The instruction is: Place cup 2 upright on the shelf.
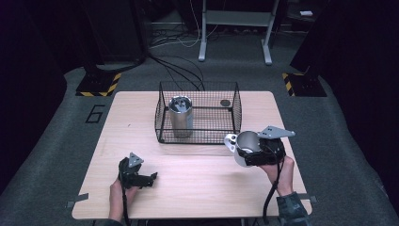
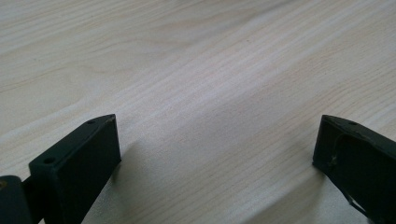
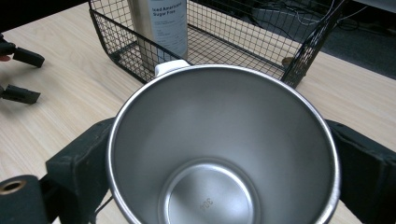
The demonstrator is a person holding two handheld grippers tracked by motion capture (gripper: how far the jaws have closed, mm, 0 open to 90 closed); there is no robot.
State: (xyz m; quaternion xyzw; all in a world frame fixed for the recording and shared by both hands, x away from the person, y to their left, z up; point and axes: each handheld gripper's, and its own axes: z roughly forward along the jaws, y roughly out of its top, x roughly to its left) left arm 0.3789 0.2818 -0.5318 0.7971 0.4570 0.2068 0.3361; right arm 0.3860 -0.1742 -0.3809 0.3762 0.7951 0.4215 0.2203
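Note:
A steel mug [image 1: 245, 143] with a white handle is held above the table's right side, and my right gripper [image 1: 244, 153] is shut on it. In the right gripper view the mug [image 3: 224, 154] sits between both jaws, its empty inside facing the camera. A black wire basket [image 1: 162, 127] stands at the table's middle back, and its near wall [image 3: 116, 46] lies just beyond the mug. A steel can [image 1: 180, 115] stands upright in the basket's left half, its label [image 3: 161, 23] visible through the mesh. My left gripper [image 1: 151, 180] rests low at the front left, open, with bare wood between its jaws [image 2: 217, 126].
A small dark round object [image 1: 225, 102] lies in the basket's far right corner. The wooden table [image 1: 197, 188] has free room in front of the basket. Beyond it are floor cables [image 1: 179, 70], a grey stand [image 1: 235, 19] and hazard-striped bases [image 1: 99, 84].

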